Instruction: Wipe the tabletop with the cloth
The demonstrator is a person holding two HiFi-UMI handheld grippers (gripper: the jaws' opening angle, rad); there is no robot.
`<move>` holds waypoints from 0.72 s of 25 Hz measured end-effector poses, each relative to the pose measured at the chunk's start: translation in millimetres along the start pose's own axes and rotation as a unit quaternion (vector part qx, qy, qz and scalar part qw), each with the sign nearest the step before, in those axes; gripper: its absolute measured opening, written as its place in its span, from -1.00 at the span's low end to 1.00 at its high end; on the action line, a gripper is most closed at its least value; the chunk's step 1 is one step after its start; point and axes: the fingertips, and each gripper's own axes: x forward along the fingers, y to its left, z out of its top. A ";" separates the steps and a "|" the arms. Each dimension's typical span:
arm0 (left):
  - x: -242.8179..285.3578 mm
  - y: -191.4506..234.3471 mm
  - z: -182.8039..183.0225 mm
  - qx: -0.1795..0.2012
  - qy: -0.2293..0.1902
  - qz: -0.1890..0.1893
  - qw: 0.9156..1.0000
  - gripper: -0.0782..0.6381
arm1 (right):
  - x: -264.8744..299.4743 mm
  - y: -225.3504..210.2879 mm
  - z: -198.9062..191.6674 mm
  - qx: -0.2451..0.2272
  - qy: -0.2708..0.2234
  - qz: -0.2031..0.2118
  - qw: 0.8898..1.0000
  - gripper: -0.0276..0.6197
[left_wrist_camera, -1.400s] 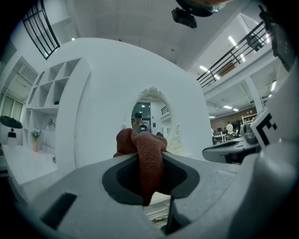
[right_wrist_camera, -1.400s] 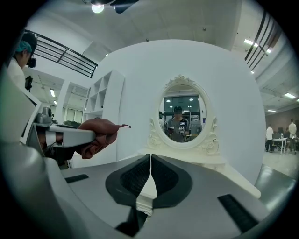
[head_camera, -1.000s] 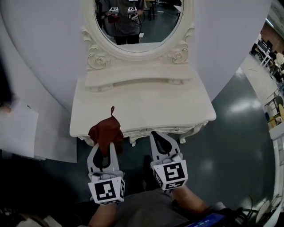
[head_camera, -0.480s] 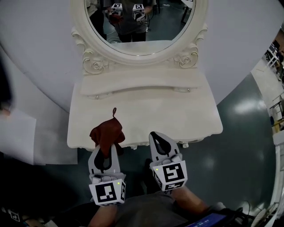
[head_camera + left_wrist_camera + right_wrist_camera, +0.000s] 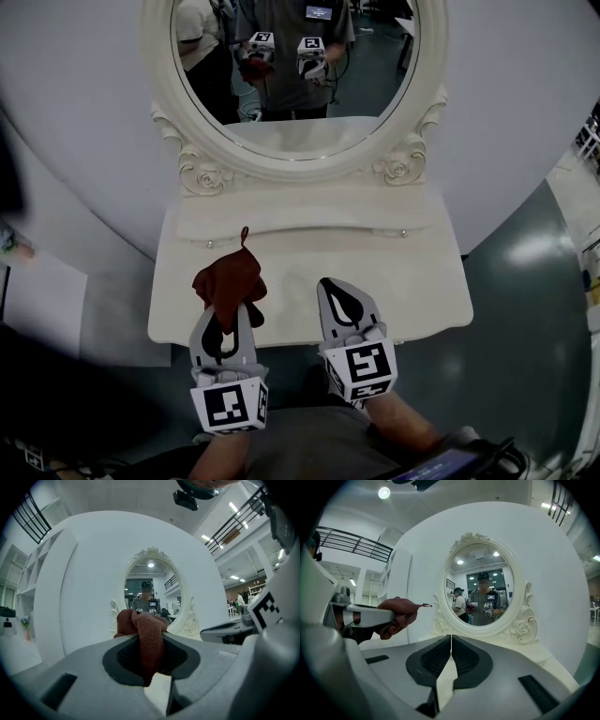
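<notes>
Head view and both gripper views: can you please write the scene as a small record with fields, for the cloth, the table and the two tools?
Setting: cream white dressing table top below an oval mirror in a carved white frame
Cloth: dark red terry cloth, bunched, over the front left of the top, seemingly lifted off it
Left tool: shut on the cloth
Right tool: shut, empty, over the front edge
Wiping: apparently not yet begun

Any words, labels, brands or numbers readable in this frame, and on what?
No readable text anywhere.
Left marker cube and right marker cube: square code patterns only, no letters or digits.
Screen at the head view's bottom edge: too dim to read.
</notes>
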 end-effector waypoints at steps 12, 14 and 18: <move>52.4 12.6 7.1 -0.002 -0.003 0.006 1.000 -0.51 | 49.8 -23.7 0.7 0.005 0.005 -0.001 1.000 -0.87; 64.6 15.9 -0.9 -0.003 0.004 -0.002 1.000 -0.51 | 60.4 -26.7 -3.0 0.008 0.009 -0.008 1.000 -0.87; 88.0 20.8 -14.0 -0.006 0.022 -0.021 1.000 -0.51 | 79.1 -31.6 -15.6 0.015 0.030 -0.021 0.999 -0.87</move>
